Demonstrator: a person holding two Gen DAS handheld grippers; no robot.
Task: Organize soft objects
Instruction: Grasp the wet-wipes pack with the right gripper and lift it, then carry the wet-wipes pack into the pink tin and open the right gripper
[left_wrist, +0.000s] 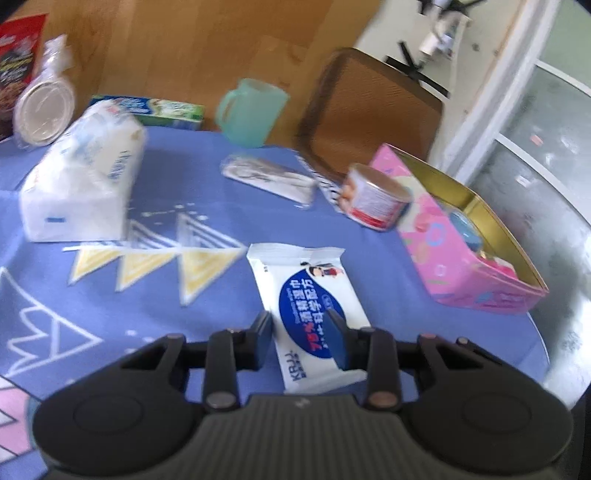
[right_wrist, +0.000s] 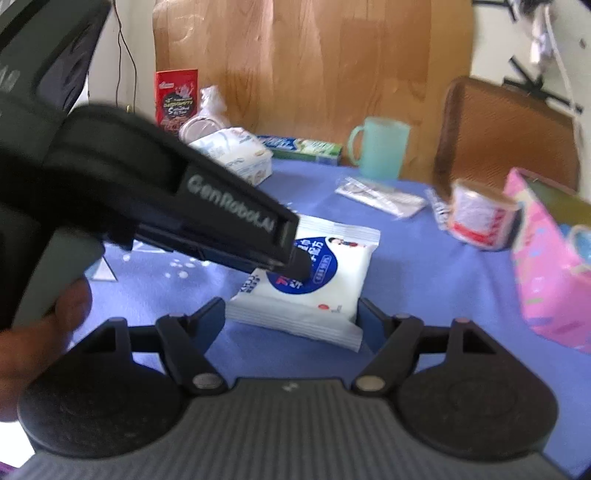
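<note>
**Both grippers converging on the wet-wipe pack**

We see the wet-wipe pack (left_wrist: 314, 314) lying flat on the blue-clothed surface (left_wrist: 166, 332), near the middle, with the pink tin (left_wrist: 469, 266) to its right and a tissue pack (left_wrist: 85, 181) farther left. The left gripper (left_wrist: 301, 338) hovers over the pack's near end, its fingers (left_wrist: 264, 341) narrowly parted and gripping nothing we can make out. The right gripper (right_wrist: 291, 319) has its fingers (right_wrist: 212, 314) spread wide, straddling the pack's near edge; whether they touch it we cannot tell. In our judgement the main risk is a poor grip: the slick, yielding wrapper could buckle or slide out if squeezed only at its crimped edge. The two grippers are also close together and could collide above the pack. A sideways nudge could push the pack toward the taped roll (left_wrist: 373, 195).
</note>
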